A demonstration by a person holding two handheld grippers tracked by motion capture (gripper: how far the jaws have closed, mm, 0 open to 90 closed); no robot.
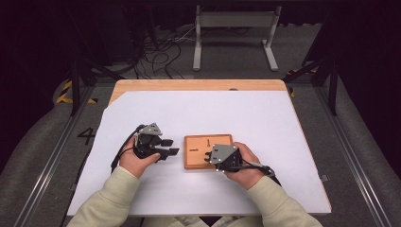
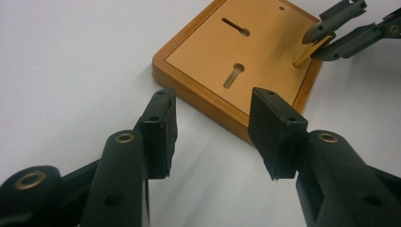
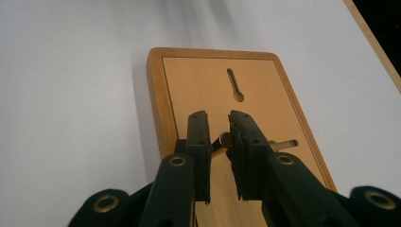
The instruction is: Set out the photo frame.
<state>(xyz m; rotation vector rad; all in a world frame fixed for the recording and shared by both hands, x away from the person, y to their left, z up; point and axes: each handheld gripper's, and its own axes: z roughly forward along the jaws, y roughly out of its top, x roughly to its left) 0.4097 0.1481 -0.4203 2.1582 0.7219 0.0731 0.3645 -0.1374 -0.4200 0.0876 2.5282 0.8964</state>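
One wooden board [image 1: 208,151] with two keyhole slots [image 2: 235,74]; one peg [image 2: 312,51] between right fingers [image 3: 239,142], left fingers [image 2: 161,127] apart, empty.

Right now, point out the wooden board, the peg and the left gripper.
wooden board [image 1: 197,161], high view, bare front-left face.
peg [image 2: 309,52], left gripper view, middle of its shaft.
left gripper [image 2: 213,135], left gripper view, midway between fingertips.

Pretty sure I'm sat in some kind of lab or recording studio, not anyone's home. My table [image 1: 283,142] has a white sheet over a wooden top, and all around the table it's black curtains and grey carpet, with metal rails [image 1: 47,165] along both sides. Past the table's far edge there's a tangle of cables [image 1: 161,52] and a white stand frame [image 1: 234,35].
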